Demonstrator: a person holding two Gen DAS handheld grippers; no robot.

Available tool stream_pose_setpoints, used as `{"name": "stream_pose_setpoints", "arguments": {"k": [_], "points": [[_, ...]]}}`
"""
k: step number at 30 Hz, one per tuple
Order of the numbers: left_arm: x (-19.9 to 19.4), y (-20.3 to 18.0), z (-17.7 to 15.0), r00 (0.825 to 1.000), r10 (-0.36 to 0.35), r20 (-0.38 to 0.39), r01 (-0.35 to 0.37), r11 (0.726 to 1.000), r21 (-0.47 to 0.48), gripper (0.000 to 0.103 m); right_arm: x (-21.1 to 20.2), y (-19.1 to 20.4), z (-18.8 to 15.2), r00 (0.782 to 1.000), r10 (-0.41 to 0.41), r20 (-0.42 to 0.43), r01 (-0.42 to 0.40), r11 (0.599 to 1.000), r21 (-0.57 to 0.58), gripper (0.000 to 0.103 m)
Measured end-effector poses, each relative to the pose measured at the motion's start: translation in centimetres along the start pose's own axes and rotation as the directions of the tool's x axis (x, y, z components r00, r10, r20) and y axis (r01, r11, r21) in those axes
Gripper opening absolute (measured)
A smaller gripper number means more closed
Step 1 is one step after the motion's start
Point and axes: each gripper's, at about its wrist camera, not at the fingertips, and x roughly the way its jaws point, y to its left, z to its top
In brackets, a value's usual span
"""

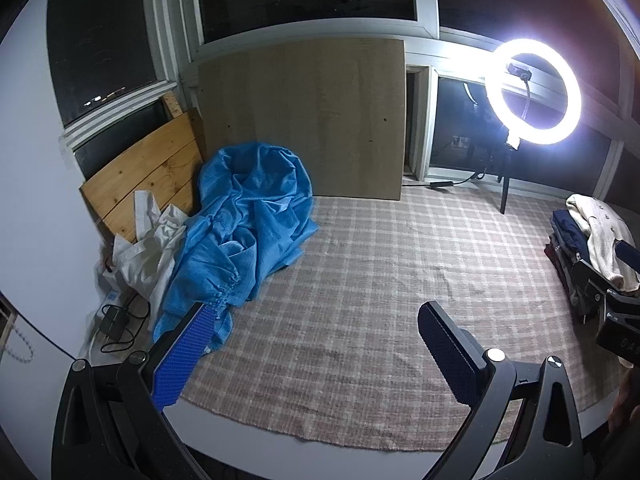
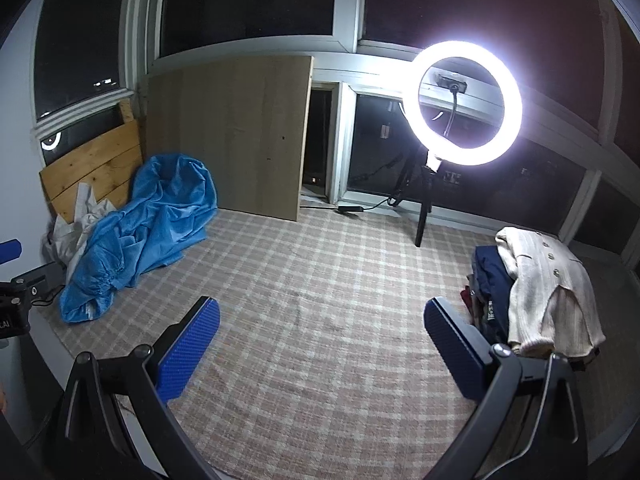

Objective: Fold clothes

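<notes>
Hovering over a pink-and-cream plaid mat [image 2: 320,300], the left gripper [image 1: 320,344] and right gripper [image 2: 320,340] both hold their blue-padded fingers [image 2: 192,344] spread wide, with nothing between them. At lower right of the right wrist view sits the stack of clothes [image 2: 492,304], dark navy and reddish garments piled unevenly, topped by a cream ribbed cardigan [image 2: 552,292] with a row of buttons, draped loosely over the pile and hanging down its front. The same stack appears at the right edge of the left wrist view [image 1: 568,240], where the cardigan [image 1: 600,236] lies just behind the other gripper's black frame. At centre left of both views a crumpled bright blue garment [image 1: 248,216] with a gathered elastic cuff slumps against a wooden plank panel [image 1: 148,172], a rumpled white cloth [image 1: 148,248] beside it. A plain brown board [image 1: 304,120] leans against the dark windows at upper centre, and a glowing ring light [image 2: 462,104] on a tripod stands at upper right. Pale lettering on the black gripper bodies at the frame edges is too partial to read.
</notes>
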Motion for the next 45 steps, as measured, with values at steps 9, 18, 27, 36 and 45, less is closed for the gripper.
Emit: {"name": "stream_pose_setpoints", "arguments": {"k": [9,18,27,36,45], "points": [[-0.5,0.5,-0.7,0.999,0.035,-0.005,-0.035,0.999,-0.032,0.102,0.2,0.7,-0.1,1.0,0.029,0.004,-0.029,0.999,-0.042,0.103],[-0.7,0.6,-1.0,0.998,0.063,-0.016,-0.064,0.997,-0.035,0.102,0.3,1.8,0.3,0.999,0.043,0.008,-0.043,0.997,-0.06,0.103],[-1.4,0.9,-1.2,0.996,0.088,-0.009,-0.088,0.995,-0.041,0.102,0.2,2.6,0.7,0.997,0.075,0.025,-0.074,0.995,-0.065,0.103],[-1.7,1.2,-1.0,0.995,0.1,-0.002,-0.1,0.994,-0.049,0.102,0.0,3.1,1.2,0.995,0.093,0.036,-0.09,0.993,-0.075,0.103],[-1.4,1.3,-0.8,0.995,0.095,-0.004,-0.095,0.994,-0.044,0.102,0.3,3.3,1.4,0.995,0.094,0.035,-0.091,0.993,-0.076,0.103]]}}
